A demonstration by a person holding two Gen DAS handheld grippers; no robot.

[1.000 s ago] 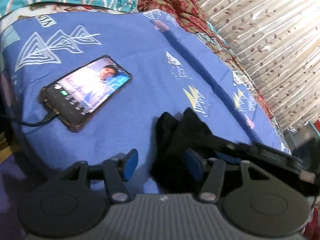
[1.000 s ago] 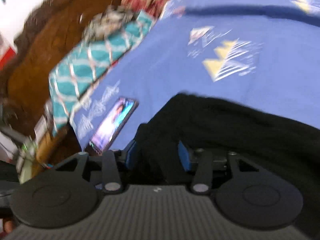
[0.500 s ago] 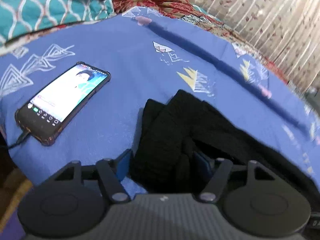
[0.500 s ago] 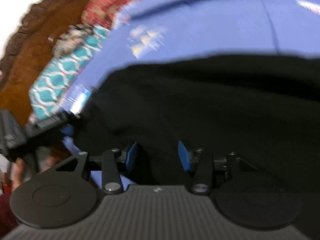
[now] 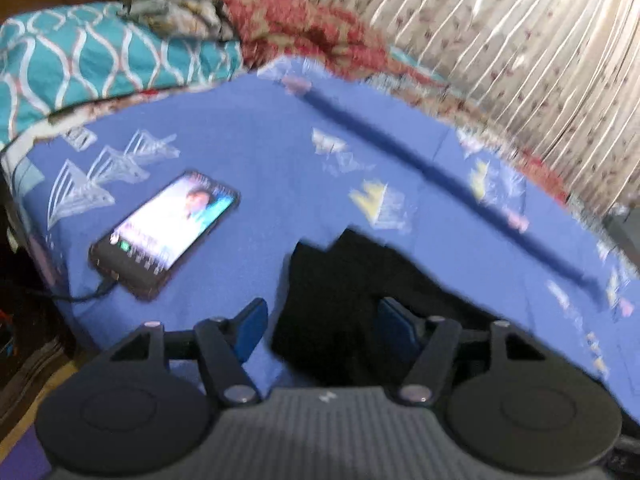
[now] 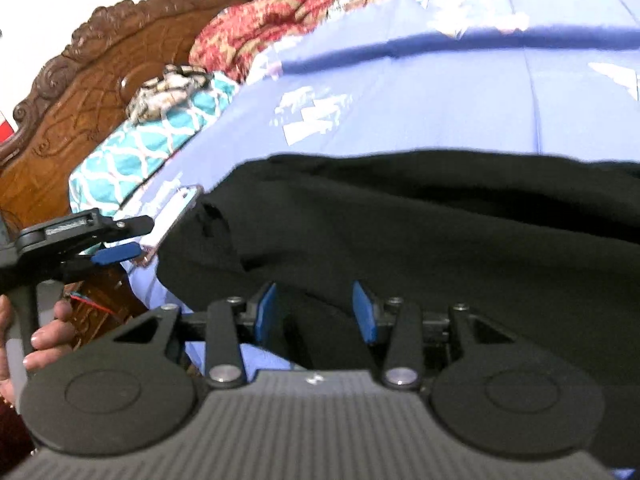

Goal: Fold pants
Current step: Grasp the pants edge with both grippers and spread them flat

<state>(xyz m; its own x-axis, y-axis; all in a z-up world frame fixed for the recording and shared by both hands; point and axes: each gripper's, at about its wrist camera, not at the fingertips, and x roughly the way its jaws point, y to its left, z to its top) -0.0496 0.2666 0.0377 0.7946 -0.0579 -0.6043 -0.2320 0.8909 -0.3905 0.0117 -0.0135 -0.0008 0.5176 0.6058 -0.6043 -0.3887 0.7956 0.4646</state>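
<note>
My left gripper (image 5: 320, 320) and right gripper (image 6: 316, 312) both stand apart, clamping nothing. The pants (image 6: 420, 232) lie bunched on the sheet (image 5: 248, 160). I judge most folding remains.

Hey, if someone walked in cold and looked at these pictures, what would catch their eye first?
Probably the lit phone, glowing on the blue bedsheet left of everything. Then the black pants, a dark heap across the sheet's near side, bunched between both grippers' fingers. Behind, a carved wooden headboard frames the bed.
</note>
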